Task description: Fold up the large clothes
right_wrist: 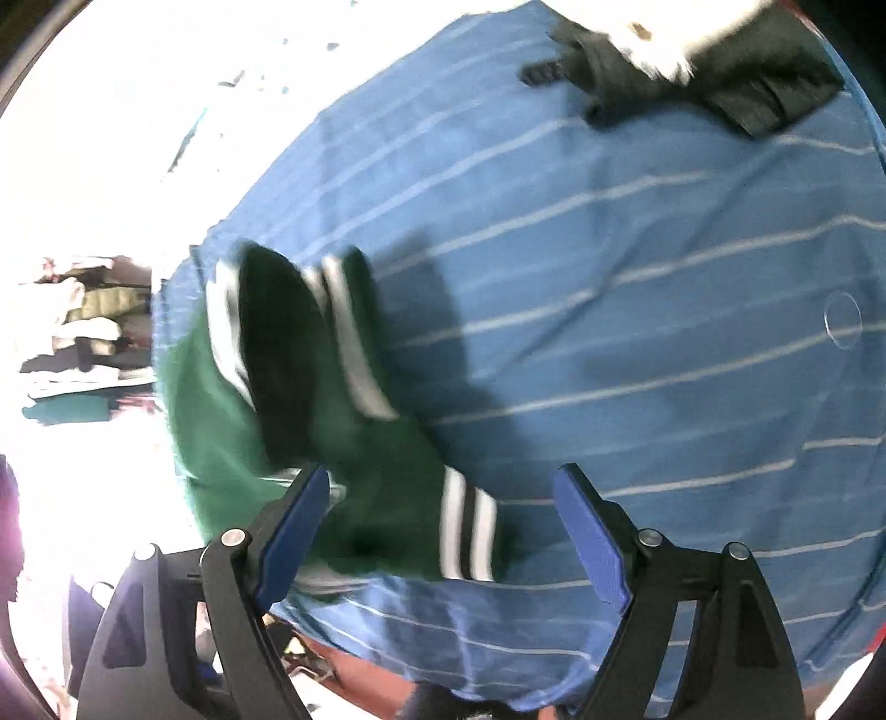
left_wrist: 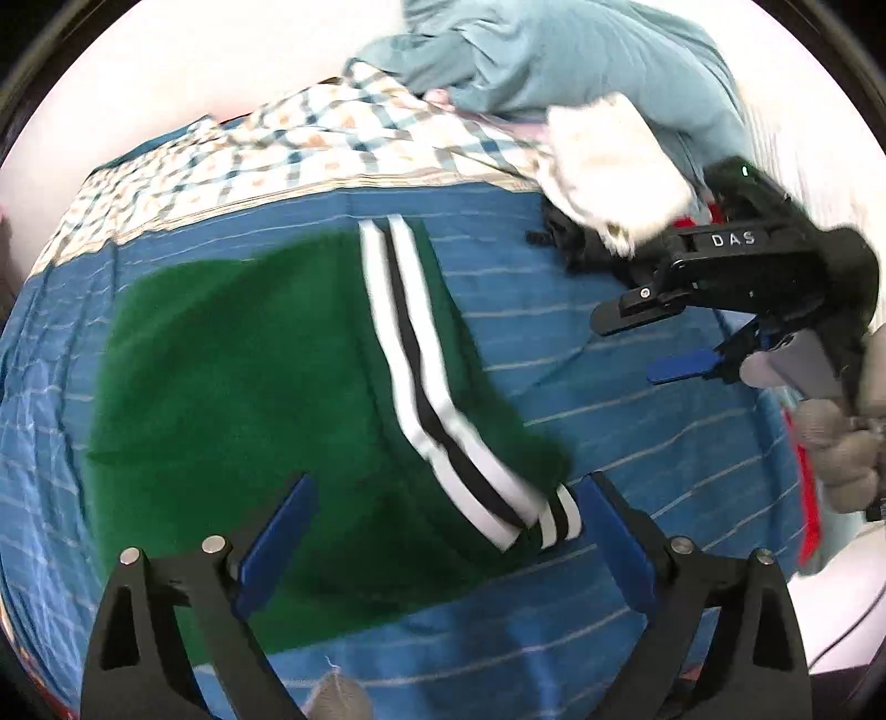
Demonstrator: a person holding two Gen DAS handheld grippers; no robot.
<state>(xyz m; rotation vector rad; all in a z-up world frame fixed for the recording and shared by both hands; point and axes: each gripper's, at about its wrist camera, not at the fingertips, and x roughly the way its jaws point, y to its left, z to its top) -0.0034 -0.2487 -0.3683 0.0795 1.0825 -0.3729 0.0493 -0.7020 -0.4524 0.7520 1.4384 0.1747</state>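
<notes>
A green garment [left_wrist: 232,387] with white and black stripes lies spread on the blue striped sheet [left_wrist: 637,432]. Its striped sleeve [left_wrist: 443,421] is folded across the body, with the cuff [left_wrist: 559,515] at the near edge. My left gripper [left_wrist: 448,531] is open just above the garment's near edge, empty. My right gripper [left_wrist: 631,346] shows at the right of the left wrist view, open and empty, off the garment. In the right wrist view the right gripper [right_wrist: 437,526] is open over the garment [right_wrist: 277,443] and its striped cuff [right_wrist: 468,537].
A checked cloth [left_wrist: 332,144], a teal garment [left_wrist: 554,50], a white fluffy item [left_wrist: 614,166] and a black garment [right_wrist: 709,72] are piled at the far side of the bed. A red item [left_wrist: 808,498] lies at the right edge.
</notes>
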